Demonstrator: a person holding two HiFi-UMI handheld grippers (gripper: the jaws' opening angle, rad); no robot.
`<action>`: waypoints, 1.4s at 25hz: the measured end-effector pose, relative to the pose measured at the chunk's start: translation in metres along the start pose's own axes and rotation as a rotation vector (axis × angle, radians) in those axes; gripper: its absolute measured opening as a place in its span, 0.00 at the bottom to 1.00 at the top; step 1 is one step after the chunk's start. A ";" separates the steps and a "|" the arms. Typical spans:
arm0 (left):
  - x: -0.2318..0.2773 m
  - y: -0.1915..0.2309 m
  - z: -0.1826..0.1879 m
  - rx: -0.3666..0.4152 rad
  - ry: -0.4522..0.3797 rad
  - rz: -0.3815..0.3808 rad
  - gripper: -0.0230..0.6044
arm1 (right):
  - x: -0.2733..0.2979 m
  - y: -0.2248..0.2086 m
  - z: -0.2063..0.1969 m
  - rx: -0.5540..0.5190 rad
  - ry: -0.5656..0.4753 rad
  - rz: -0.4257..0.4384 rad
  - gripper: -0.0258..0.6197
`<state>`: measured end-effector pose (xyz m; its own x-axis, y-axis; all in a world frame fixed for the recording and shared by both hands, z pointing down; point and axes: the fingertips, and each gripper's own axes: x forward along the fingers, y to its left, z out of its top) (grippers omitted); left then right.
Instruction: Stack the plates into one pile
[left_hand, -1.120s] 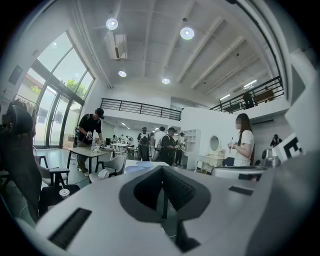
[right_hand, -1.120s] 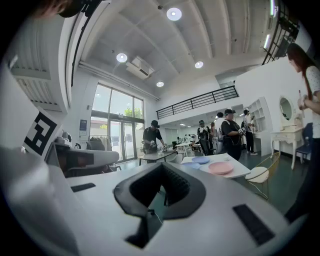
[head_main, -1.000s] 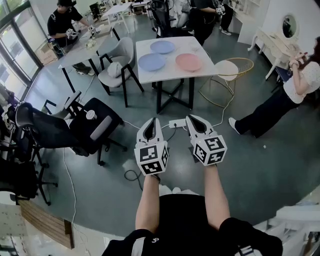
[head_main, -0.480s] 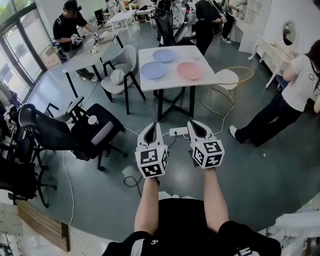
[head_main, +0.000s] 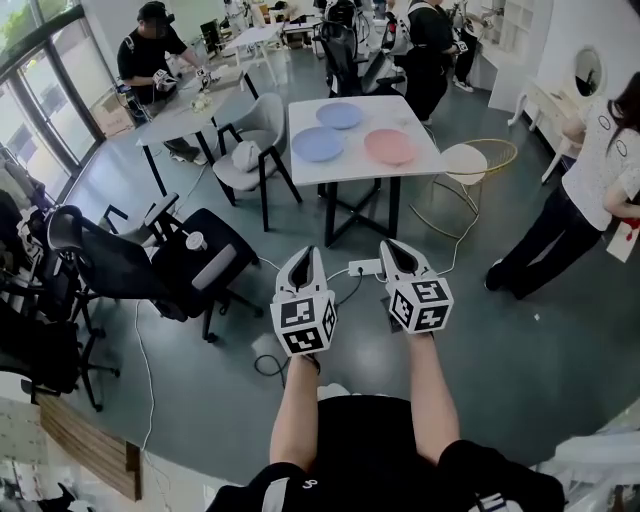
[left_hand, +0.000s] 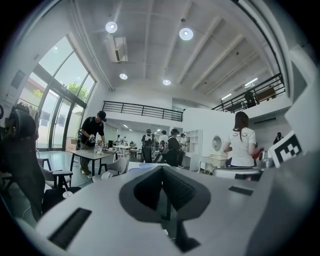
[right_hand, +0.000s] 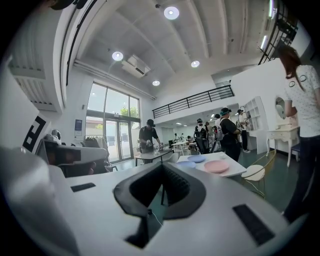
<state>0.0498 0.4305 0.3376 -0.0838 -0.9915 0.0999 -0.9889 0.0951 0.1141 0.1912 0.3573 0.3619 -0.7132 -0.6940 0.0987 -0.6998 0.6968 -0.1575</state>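
Note:
Three plates lie apart on a white square table (head_main: 420, 155) across the room: a blue plate (head_main: 318, 144) at the left, a smaller blue plate (head_main: 339, 115) behind it, and a pink plate (head_main: 389, 146) at the right. The right gripper view also shows the pink plate (right_hand: 216, 166) and a blue plate (right_hand: 196, 159). My left gripper (head_main: 308, 252) and right gripper (head_main: 389, 246) hang side by side over the floor, well short of the table. Both are shut with nothing between their jaws.
A black office chair (head_main: 190, 265) stands at the left with a cup on it. A grey chair (head_main: 250, 160) sits beside the table and a white round stool (head_main: 465, 165) to its right. A power strip (head_main: 362, 268) and cables lie on the floor. People stand around.
The table and plates have shifted slightly right and down in the head view. Both grippers keep the same pose and stay shut. The person at the right has moved farther right.

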 end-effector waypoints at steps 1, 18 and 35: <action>0.000 0.003 0.000 -0.007 0.000 0.005 0.06 | 0.002 0.002 0.001 -0.003 0.000 0.007 0.05; 0.044 0.010 0.018 -0.052 -0.054 0.004 0.06 | 0.028 -0.029 0.026 -0.062 -0.029 0.005 0.05; 0.198 0.032 0.010 -0.099 -0.023 -0.105 0.06 | 0.134 -0.121 0.023 0.005 -0.043 -0.089 0.05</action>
<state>0.0003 0.2359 0.3511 0.0156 -0.9981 0.0595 -0.9755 -0.0021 0.2202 0.1813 0.1756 0.3716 -0.6456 -0.7605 0.0699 -0.7602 0.6311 -0.1546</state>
